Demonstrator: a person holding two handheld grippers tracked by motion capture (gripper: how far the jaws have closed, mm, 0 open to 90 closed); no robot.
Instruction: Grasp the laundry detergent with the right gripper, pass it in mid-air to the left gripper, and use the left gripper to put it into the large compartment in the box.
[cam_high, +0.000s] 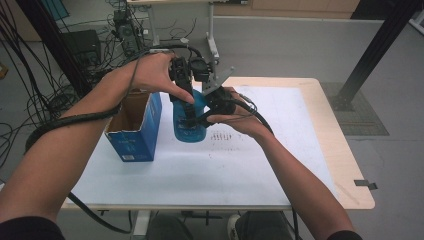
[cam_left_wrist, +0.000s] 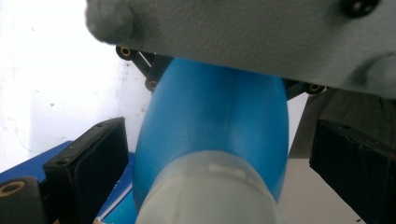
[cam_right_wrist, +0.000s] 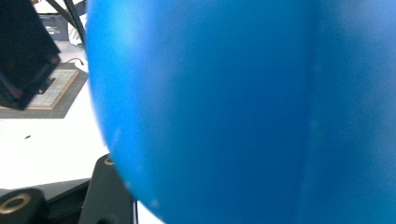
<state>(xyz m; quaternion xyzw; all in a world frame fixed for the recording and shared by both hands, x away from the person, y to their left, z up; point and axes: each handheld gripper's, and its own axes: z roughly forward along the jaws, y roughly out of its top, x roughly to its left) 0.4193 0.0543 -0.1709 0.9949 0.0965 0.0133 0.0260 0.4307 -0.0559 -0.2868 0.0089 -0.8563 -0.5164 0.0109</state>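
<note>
While the bottle (cam_high: 190, 119) is held above the table (cam_high: 280, 165), just right of the box (cam_high: 136, 131), it is clamped by the right gripper (cam_high: 214, 106); the left gripper (cam_high: 184, 76) is spread, unclenched, around its cap (cam_left_wrist: 210, 196).

Sleeves: short dark sleeves end at the upper arms, at the bottom corners of the high view; forearms bare.
Legs: dark trousers and a light-toed shoe show below the tabletop edge.
Left gripper (cam_high: 186, 95): black blocky body; in its own view two matte black rectangular pads (cam_left_wrist: 100, 158) with small screw holes, brass-ringed bolts on black link bars.
Right gripper (cam_high: 212, 107): black body carrying a grey three-cornered plate (cam_high: 220, 80); brass-ringed pivot on a black arm in its own view.
Cables: a thick black cable (cam_high: 70, 121) drapes across the left forearm; thin black ones trail from the right gripper.
</note>
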